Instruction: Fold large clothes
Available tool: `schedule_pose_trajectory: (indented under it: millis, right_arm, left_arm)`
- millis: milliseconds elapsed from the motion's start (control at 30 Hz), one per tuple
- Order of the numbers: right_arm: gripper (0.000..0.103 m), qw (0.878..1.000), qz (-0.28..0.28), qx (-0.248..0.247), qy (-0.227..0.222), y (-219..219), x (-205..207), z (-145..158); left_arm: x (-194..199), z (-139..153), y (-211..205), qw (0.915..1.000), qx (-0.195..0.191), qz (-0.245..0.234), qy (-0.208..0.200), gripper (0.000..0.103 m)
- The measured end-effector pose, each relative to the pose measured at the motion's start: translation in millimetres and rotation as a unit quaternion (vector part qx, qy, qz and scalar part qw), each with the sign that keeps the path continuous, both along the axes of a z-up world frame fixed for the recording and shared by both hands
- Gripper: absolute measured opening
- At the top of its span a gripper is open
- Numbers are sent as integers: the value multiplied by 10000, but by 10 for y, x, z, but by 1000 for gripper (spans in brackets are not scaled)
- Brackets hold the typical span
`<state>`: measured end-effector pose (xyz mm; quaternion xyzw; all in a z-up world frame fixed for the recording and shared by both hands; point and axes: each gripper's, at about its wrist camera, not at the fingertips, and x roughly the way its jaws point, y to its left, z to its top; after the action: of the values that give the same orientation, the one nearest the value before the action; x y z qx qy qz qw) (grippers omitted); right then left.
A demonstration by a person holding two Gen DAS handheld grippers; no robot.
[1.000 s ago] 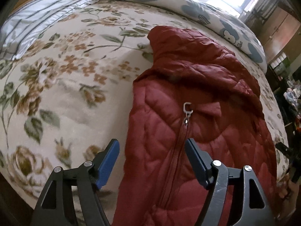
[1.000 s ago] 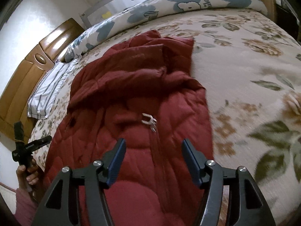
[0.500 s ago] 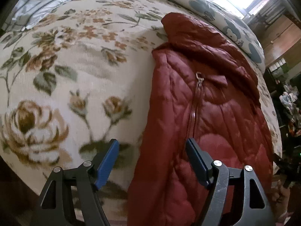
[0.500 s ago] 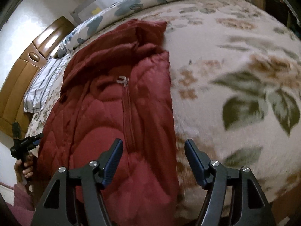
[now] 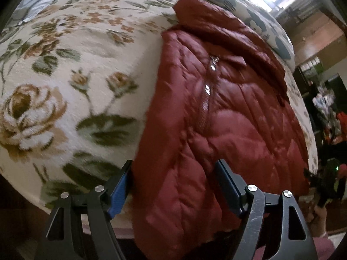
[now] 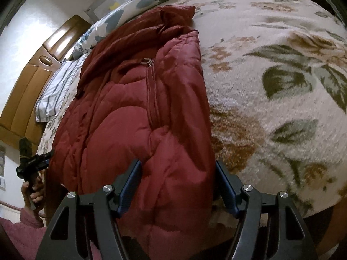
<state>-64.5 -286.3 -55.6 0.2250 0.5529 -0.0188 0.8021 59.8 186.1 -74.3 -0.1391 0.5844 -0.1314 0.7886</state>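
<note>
Red jacket (image 5: 227,117) lay zipped on the floral bedspread (image 5: 65,69), hem over the near edge. Left gripper (image 5: 173,186) and right gripper (image 6: 177,186) both gaped wide, straddling the hem.

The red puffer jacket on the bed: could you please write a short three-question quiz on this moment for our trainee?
1. True or false: the red puffer jacket is zipped up.
2. The jacket lies on: A) a wooden table B) the floral blanket C) a striped rug
3. Fill in: the jaws of the left gripper and the right gripper stand ____ around the jacket's hem.

Key: 1 true; 2 B; 3 open
</note>
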Motion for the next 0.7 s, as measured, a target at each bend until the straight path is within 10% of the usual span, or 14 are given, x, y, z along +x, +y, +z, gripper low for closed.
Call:
schedule_pose_trajectory:
  millis: [400, 533, 700]
  right_arm:
    - [71, 9987, 50, 511, -30, -6, -116, -132]
    - [50, 9987, 230, 461, -54, 64, -106, -103]
    - [32, 9980, 439, 409, -177, 152, -79, -19]
  left_arm:
    - [-99, -158, -160, 9992, -12, -398, 53, 75]
    - [-123, -129, -237, 9982, -66, -595, -67, 38]
    - [-150, -44, -331, 9965, 23, -782, -279, 20]
